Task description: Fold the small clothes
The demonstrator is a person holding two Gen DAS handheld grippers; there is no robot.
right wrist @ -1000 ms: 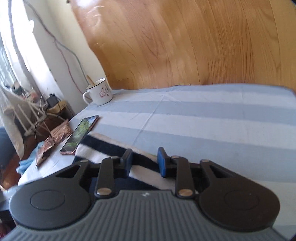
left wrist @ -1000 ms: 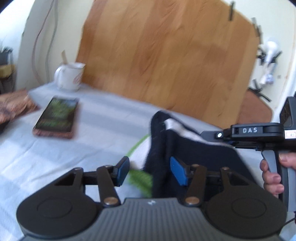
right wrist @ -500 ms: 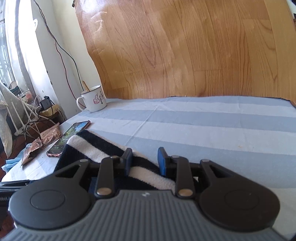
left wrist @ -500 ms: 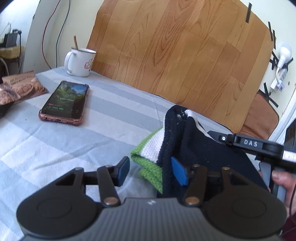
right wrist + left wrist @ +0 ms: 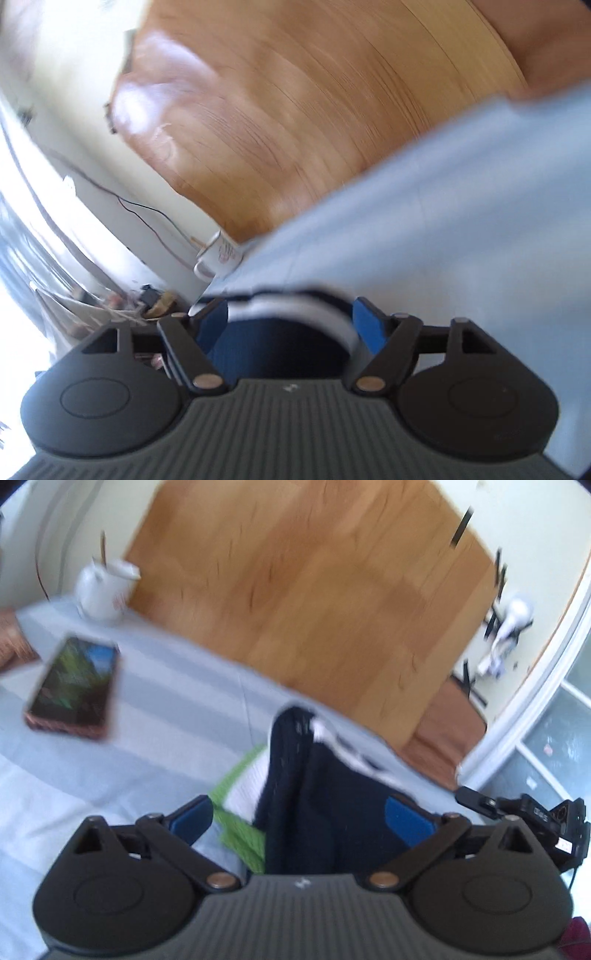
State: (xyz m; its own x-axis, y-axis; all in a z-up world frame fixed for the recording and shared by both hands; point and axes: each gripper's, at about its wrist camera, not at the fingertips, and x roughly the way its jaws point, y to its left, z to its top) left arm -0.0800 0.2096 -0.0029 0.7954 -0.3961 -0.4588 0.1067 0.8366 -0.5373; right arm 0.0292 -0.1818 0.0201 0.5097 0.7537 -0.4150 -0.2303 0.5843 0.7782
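A small knitted garment (image 5: 332,797), navy with white and green stripes, lies bunched on the blue-striped cloth (image 5: 155,716). My left gripper (image 5: 299,818) is open, its blue pads wide apart, with the navy fold lying between them. My right gripper (image 5: 291,321) is open too, tilted, with the navy and white fabric (image 5: 280,332) between its pads. The right gripper's body also shows in the left wrist view (image 5: 532,812) at the far right. Both views are blurred.
A phone (image 5: 74,686) in a pink case lies on the cloth at the left. A white mug (image 5: 105,590) stands at the back left, also in the right wrist view (image 5: 219,258). A wooden panel (image 5: 314,602) leans behind the table. Clutter sits off the left edge.
Both grippers have opened wide; they were narrow on the garment before. The right gripper has tilted sharply and drawn back to the right of the garment.
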